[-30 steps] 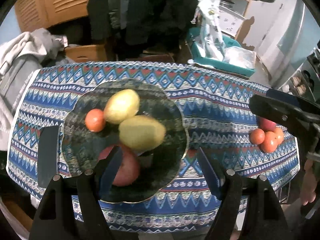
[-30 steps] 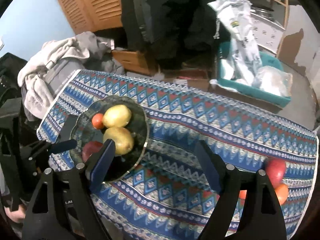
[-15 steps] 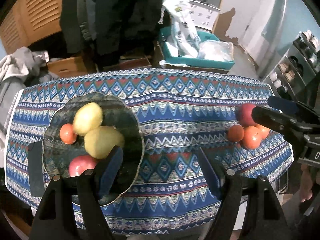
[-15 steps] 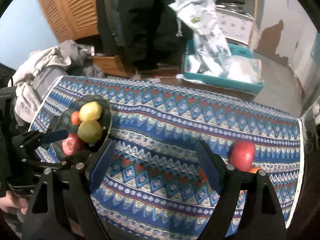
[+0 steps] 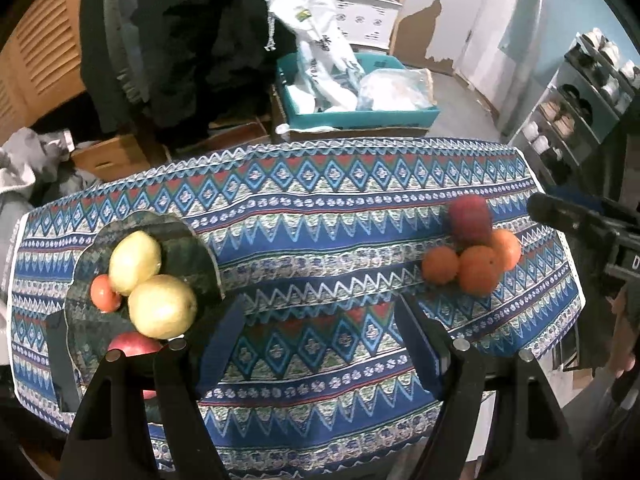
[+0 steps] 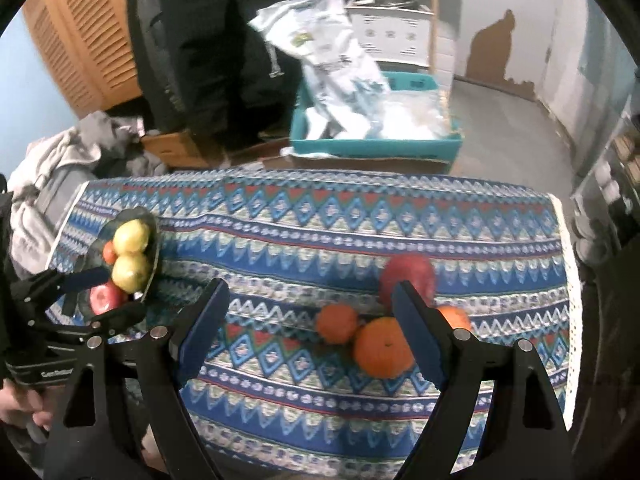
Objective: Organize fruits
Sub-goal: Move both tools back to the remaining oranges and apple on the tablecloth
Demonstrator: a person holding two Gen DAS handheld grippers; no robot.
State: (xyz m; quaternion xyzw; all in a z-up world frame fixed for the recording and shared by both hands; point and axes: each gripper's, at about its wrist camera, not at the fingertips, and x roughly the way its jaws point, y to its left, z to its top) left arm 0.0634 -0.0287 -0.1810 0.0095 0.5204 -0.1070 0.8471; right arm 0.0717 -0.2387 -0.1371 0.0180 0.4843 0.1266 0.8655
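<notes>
Both tongs, the left gripper (image 5: 316, 340) and right gripper (image 6: 310, 320), hang spread apart and empty, having swung rightward since a second ago, so the dark plate (image 5: 188, 240) with two yellow fruits (image 5: 162, 306), a small orange and a red apple has slid to the left. The patterned tablecloth (image 5: 320, 216) lies bare between plate and the oranges (image 6: 382, 346) with a red apple (image 6: 408, 270) near its right edge. Beyond stands a teal crate (image 6: 376, 146).
</notes>
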